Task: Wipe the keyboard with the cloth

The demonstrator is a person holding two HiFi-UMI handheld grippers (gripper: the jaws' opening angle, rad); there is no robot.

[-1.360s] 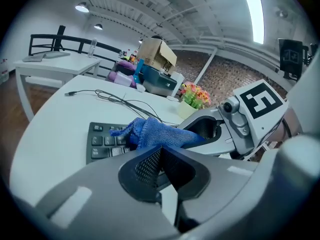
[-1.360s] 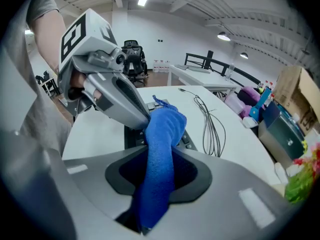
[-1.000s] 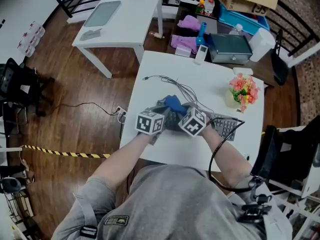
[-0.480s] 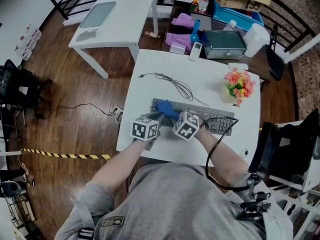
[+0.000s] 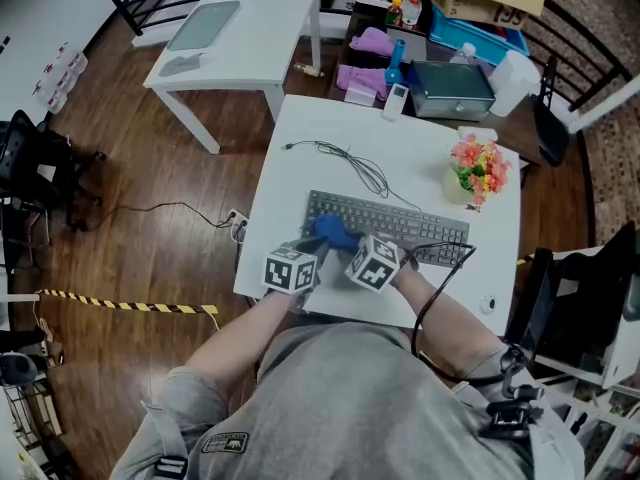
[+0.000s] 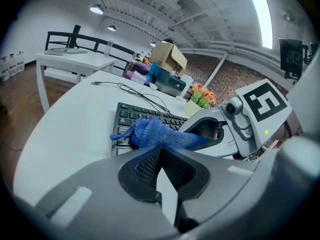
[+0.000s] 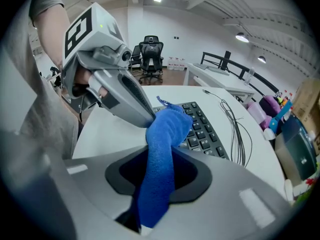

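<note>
Right gripper (image 7: 152, 171): pinching the cloth (image 5: 335, 233), which runs up between your jaws.
Left gripper (image 6: 160, 151): jaws pressed together, tips against the cloth.
Cloth: on the left-end keys of the keyboard (image 5: 405, 226).
Just changed: you've dragged the cloth from the back rows toward you.
Meaning: the left end is wiped; the middle and right keys probably still need doing.

The person is wearing a grey short-sleeved shirt (image 5: 350, 398) with a small dark patch (image 5: 232, 440) on it. A black cable (image 5: 428, 313) is looping along the right forearm. The left gripper (image 6: 159, 156) and right gripper (image 7: 157, 171) are looking pale grey, with black meshed pads (image 6: 145, 166). Each is carrying a white cube (image 5: 288, 271) with black square markers, and a green light (image 6: 266, 132) is glowing on the right one.
</note>
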